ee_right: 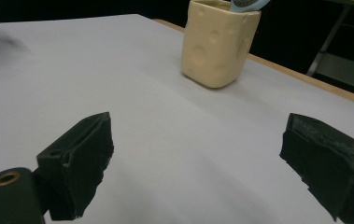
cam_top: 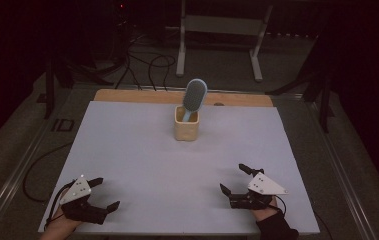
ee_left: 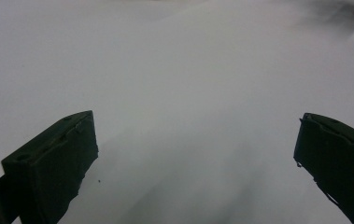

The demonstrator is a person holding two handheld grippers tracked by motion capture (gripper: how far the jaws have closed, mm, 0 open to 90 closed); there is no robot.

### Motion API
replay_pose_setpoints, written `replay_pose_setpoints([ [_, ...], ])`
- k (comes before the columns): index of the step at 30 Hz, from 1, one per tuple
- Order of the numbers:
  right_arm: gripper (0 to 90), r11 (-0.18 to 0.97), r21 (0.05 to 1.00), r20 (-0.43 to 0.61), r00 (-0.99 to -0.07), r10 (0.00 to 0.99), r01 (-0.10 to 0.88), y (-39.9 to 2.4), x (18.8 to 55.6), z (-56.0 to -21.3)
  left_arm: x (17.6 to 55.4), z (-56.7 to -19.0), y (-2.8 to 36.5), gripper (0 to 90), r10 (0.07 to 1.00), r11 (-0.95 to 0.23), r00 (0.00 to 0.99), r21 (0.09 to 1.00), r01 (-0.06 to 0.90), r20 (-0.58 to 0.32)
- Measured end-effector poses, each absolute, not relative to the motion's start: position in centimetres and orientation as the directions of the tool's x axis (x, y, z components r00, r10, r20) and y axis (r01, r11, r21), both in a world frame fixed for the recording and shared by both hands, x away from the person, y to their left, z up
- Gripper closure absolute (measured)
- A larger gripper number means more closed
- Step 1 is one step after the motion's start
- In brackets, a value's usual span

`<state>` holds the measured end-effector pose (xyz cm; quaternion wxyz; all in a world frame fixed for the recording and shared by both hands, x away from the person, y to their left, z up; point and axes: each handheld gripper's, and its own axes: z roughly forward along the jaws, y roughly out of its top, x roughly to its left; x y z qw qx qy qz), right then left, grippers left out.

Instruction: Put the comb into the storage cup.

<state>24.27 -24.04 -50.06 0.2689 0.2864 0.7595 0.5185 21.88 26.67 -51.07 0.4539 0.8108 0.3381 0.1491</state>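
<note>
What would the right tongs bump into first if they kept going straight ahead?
Probably the cream holder with the blue brush standing in it. The right tongs point roughly toward it across the bare white mat, though it sits slightly off-centre.

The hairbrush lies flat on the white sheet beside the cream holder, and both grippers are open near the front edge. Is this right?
Not quite. The hairbrush does not lie flat: it stands in the cream holder, head up, as the high view shows. The rest holds: the left gripper and right gripper are open near the front edge of the white sheet.
</note>
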Motion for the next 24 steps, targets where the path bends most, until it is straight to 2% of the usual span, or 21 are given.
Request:
replay_pose_setpoints([
  [12, 8.9, 0.303, 0.940, -0.116, -0.693, 0.711, 0.154, -24.00, 24.22, -50.03, 21.92, -51.58, 26.82, 0.0, 0.700, -0.356, 0.712, 0.837, 0.415, -0.055],
  [24, 8.9, 0.301, 0.941, -0.112, -0.693, 0.712, 0.157, -23.93, 24.23, -50.07, 21.94, -51.18, 27.09, 0.0, 0.735, -0.294, 0.675, 0.864, 0.409, -0.069],
])
